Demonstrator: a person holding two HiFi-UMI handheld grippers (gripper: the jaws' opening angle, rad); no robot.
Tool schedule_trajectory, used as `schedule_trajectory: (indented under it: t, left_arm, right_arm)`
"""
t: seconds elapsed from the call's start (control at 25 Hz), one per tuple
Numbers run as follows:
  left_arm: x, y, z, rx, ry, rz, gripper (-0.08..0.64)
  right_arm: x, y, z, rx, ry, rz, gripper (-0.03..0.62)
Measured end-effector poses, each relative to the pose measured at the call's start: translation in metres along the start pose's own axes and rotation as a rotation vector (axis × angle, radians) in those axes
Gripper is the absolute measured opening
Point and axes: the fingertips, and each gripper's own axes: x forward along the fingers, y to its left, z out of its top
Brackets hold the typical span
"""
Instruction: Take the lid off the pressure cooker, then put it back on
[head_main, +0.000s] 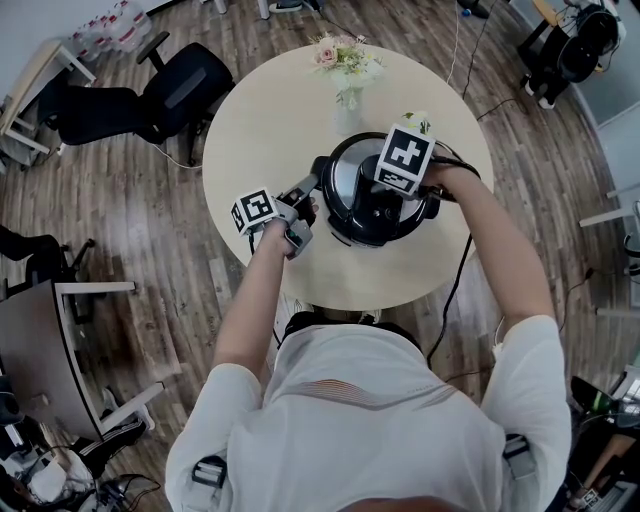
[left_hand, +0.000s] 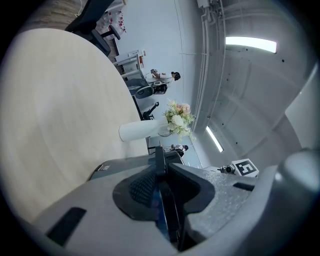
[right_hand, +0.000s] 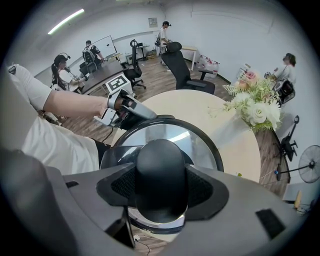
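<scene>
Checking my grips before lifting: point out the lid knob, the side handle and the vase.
knob (right_hand: 161, 175), right gripper view, its rounded top.
handle (left_hand: 159, 157), left gripper view, its thin edge.
vase (left_hand: 137, 131), left gripper view, its white body.

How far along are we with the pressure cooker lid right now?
Done: nothing that shows; the lid sits on the cooker, and whether it has already been off cannot be told. In hand: the right gripper is closed on the lid knob from above, and the left gripper clamps the cooker's side handle to steady it. Left: at least releasing; possibly the whole lift and refit.
</scene>
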Motion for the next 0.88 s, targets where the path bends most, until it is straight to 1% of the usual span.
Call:
schedule_trajectory:
  t: [0.16,0.64,0.76,0.88]
  left_arm:
    - [0.0004,-0.0004,-0.0001,0.011,0.008,-0.002,0.077]
    - [0.0013,-0.0001,0.0017,0.016,0.002,-0.009,0.077]
    - [0.0016,0.0004,0.0026,0.011,0.006,-0.014,0.075]
    - [0.0018,0.0014,0.0020,-0.001,0.002,-0.021,0.072]
  right_arm:
    - [0.0004,0.0003,0.0002,-0.013,0.010,0.002,0.279]
    - [0.0013,0.0010,-0.0006,0.117,0.030,-0.008,0.284]
    - [0.0021,0.0004,-0.0002,0.167,0.029,-0.017,0.285]
    - [0.0025,-0.0028,-0.0014,0.251,0.023,-0.035,0.285]
